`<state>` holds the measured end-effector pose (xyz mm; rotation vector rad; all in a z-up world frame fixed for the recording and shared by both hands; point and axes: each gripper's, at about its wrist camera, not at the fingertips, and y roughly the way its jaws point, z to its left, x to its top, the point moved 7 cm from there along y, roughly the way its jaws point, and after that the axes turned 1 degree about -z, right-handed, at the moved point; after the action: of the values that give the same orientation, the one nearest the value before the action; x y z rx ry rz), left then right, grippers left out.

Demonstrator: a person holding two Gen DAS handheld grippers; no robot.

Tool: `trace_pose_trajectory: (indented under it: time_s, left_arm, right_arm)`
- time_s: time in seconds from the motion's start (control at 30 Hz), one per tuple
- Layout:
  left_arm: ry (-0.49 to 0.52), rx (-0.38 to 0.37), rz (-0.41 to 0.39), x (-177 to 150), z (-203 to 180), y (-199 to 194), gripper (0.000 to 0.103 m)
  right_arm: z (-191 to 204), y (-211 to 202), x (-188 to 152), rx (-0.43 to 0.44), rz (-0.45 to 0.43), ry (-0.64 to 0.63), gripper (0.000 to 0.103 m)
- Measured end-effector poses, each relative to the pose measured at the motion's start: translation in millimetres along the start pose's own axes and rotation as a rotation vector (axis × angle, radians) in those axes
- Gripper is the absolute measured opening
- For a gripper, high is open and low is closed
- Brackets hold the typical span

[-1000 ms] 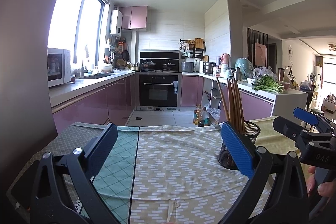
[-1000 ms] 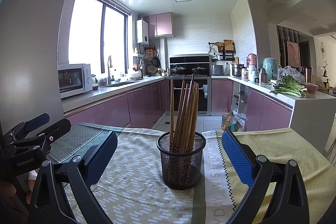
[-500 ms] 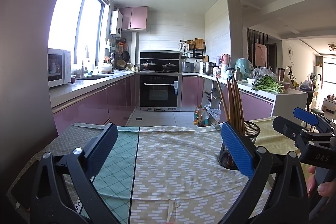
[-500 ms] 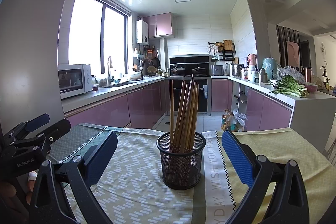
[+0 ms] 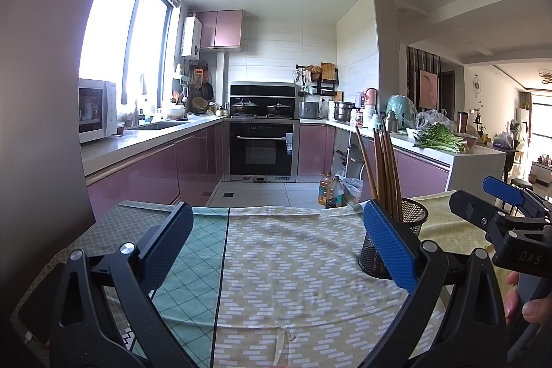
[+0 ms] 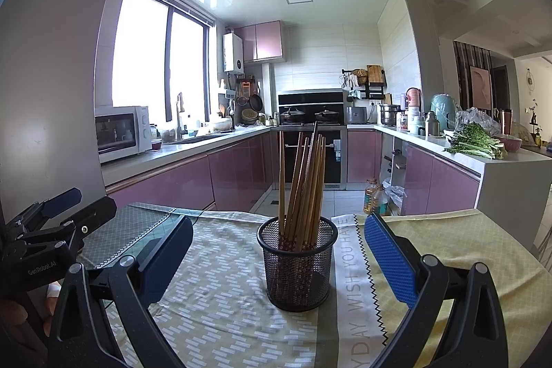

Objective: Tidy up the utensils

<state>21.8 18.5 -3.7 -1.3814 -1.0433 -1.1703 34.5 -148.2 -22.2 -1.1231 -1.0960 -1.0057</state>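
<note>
- You face a kitchen with pink cabinets (image 6: 165,185) along the left and far walls, a black oven (image 5: 263,151) at the far end and a white microwave (image 6: 122,131) on the left counter.
- Near you, a table (image 6: 483,240) carries patterned cloths (image 5: 286,268): teal lattice at left, dashes in the middle, yellow at right.
- The black mesh holder (image 6: 297,264) stands on the cloth with the wooden chopsticks (image 6: 303,185) upright inside, leaning slightly.
- Your right gripper (image 6: 276,254) is spread wide, the holder between its fingers, untouched.
- Your left gripper (image 5: 276,247) is also spread wide, over bare cloth, with the holder just behind its right finger.
</note>
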Motion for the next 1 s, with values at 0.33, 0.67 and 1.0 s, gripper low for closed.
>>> trace_pose_trajectory:
  time_s: [0.33, 0.67, 1.0]
  left_arm:
    - [0.000, 0.000, 0.001, -0.4, -0.4, 0.7, 0.097]
    - [0.002, 0.000, 0.002, -0.7, -0.8, 0.9, 0.097]
    - [0.001, -0.001, 0.004, -1.5, -1.3, 0.8, 0.097]
  right_arm:
    - [0.3, -0.2, 0.6, -0.001, 0.001, 0.006, 0.096]
    - [0.4, -0.5, 0.6, -0.001, 0.002, 0.007, 0.096]
    - [0.9, 1.2, -2.1, 0.000, 0.007, 0.009, 0.096]
